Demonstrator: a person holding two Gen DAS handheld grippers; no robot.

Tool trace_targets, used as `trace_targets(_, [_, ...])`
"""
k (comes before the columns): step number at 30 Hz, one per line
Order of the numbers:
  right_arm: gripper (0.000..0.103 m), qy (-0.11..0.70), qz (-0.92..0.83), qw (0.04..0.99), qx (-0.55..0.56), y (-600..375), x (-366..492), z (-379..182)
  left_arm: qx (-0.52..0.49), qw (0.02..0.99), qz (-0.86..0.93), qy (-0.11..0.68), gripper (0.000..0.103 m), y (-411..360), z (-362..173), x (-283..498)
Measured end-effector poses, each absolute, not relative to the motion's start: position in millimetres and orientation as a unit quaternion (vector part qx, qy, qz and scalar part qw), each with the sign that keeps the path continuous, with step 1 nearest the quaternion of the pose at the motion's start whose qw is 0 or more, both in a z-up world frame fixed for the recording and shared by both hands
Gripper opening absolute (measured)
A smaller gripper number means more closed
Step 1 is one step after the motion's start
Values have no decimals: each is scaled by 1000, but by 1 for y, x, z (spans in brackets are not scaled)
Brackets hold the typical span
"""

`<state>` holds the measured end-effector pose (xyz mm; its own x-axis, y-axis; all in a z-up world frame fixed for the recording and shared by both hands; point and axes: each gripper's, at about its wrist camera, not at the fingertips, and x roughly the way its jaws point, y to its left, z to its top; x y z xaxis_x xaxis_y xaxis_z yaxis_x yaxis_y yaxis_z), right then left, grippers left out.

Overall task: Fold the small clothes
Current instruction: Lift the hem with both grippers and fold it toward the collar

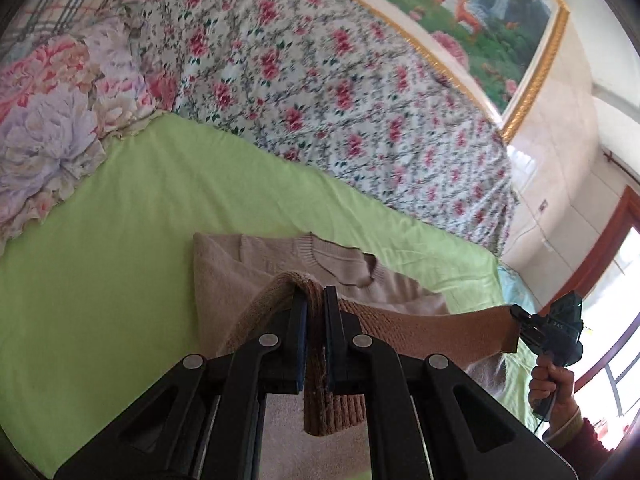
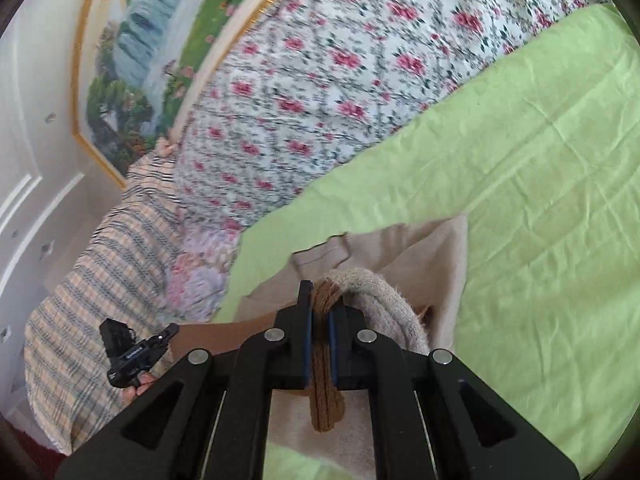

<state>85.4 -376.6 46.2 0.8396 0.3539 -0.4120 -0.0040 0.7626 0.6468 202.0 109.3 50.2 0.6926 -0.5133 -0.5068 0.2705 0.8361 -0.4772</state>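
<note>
A small beige knit sweater (image 1: 280, 260) lies on a green sheet (image 1: 120, 220), neck away from me. Its brown ribbed hem (image 1: 420, 332) is lifted and stretched between both grippers. My left gripper (image 1: 315, 300) is shut on one hem corner, and ribbed cloth hangs between its fingers. My right gripper (image 2: 320, 300) is shut on the other corner of the brown hem (image 2: 326, 392), above the beige sweater (image 2: 400, 248). The right gripper also shows in the left wrist view (image 1: 520, 320), and the left gripper in the right wrist view (image 2: 170, 330).
The green sheet (image 2: 540, 200) covers the bed. A floral quilt (image 1: 320, 80) lies behind it, a flowered pillow (image 1: 52, 120) to the left, and a plaid blanket (image 2: 100, 280) nearby. A framed landscape picture (image 1: 480, 12) hangs on the wall, with a window (image 1: 616, 280) at the right.
</note>
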Motion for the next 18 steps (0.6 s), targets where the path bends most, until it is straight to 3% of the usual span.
trace_targets(7, [8, 328, 57, 882, 332, -391, 141, -4, -199, 884, -183, 381, 5, 110, -10, 266])
trace_targets(11, [15, 364, 34, 867, 339, -395, 145, -20, -208, 865, -169, 425, 9, 111, -40, 278])
trace_targets(15, [37, 320, 0, 897, 304, -384, 101, 6, -203, 864, -196, 417, 22, 107, -31, 240])
trace_targets(18, [38, 309, 49, 913, 263, -348, 82, 17, -180, 856, -244, 419, 34, 80, -27, 202])
